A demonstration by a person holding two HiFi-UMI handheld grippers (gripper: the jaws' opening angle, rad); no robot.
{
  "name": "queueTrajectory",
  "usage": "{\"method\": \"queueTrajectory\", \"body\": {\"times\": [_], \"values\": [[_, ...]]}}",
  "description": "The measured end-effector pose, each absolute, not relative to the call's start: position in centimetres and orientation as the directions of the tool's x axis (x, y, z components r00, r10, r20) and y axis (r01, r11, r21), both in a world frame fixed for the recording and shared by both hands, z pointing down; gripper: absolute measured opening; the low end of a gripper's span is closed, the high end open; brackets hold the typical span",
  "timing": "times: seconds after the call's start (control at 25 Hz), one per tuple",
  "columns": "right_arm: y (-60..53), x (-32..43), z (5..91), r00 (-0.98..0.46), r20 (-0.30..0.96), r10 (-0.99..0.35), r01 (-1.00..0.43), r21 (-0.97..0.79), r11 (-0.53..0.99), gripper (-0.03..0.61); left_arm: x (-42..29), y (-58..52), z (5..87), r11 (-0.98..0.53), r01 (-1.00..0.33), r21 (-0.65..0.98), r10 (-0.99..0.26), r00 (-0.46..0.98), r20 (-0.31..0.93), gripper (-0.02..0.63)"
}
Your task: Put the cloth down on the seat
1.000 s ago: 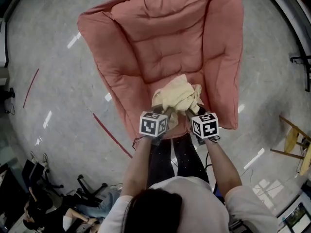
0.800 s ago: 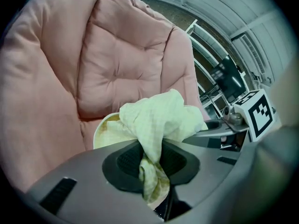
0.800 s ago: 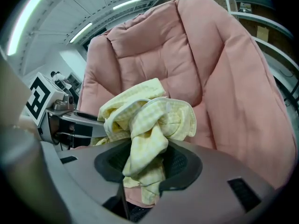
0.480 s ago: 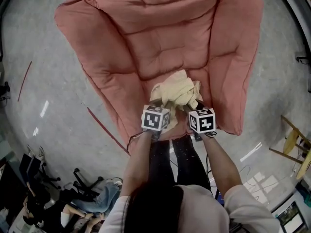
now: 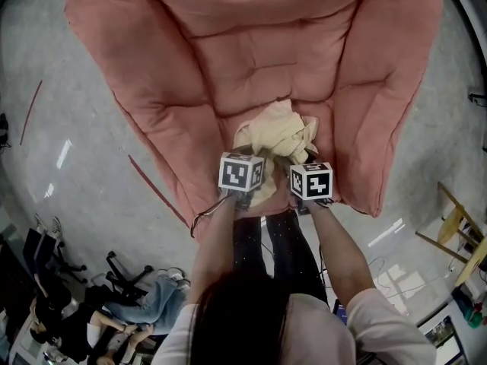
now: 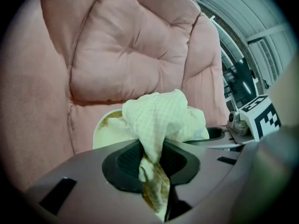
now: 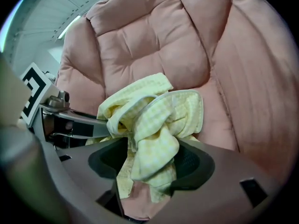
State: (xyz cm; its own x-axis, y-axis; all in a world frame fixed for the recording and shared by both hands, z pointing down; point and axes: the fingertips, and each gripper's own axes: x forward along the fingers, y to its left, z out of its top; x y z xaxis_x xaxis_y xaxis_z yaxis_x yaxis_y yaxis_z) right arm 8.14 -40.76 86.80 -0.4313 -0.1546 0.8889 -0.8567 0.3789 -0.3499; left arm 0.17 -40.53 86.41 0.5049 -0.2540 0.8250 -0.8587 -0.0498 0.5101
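A crumpled pale-yellow checked cloth [image 5: 278, 131] rests on the front of the pink padded seat [image 5: 251, 74], bunched between both grippers. My left gripper [image 5: 257, 162] is shut on a thin fold of the cloth [image 6: 159, 118], pinched between its dark pads [image 6: 126, 160]. My right gripper [image 5: 300, 160] has just been opening its jaws. The cloth [image 7: 149, 115] still lies between them, with a dark gap beside one pad [image 7: 110, 157]. In both gripper views the seat cushion [image 6: 121, 55] [image 7: 154, 45] lies directly behind the cloth.
The seat's raised padded sides [image 5: 380, 105] flank the cloth on both sides. A red line [image 5: 156, 192] runs across the grey floor at the left. Office chairs [image 5: 122, 268] stand at lower left, and a wooden stool [image 5: 456, 226] at the right.
Both grippers and the cloth have sunk toward the seat, which now fills more of the head view. The cloth sits lower on the seat's front.
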Motion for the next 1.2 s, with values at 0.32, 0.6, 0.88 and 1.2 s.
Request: {"method": "queueTrajectory", "body": {"times": [0.32,0.6,0.88,1.2], "values": [[-41.5,8.9,84.2,-0.444,0.88,-0.169,-0.857,-0.362,0.366,0.332,0.6,-40.5,84.0,-0.062,-0.87,0.49,-0.279,0.486,0.828,0.145],[-41.5,10.0,81.2,-0.478,0.845,-0.24,-0.852,-0.381,0.358,0.339,-1.0,-39.8,81.3,-0.023,-0.872,0.489,-0.356,0.464,0.811,0.245],[-41.6,9.9,74.8,-0.47,0.821,-0.324,-0.852,-0.326,0.41,0.339,-3.6,-39.5,74.7,0.026,-0.889,0.458,-0.482,0.39,0.784,0.256],[-39.5,9.8,66.8,-0.464,0.762,-0.453,-0.868,-0.29,0.402,0.337,-3.6,-36.9,66.2,-0.101,-0.866,0.491,-0.571,0.454,0.684,0.255]]}}
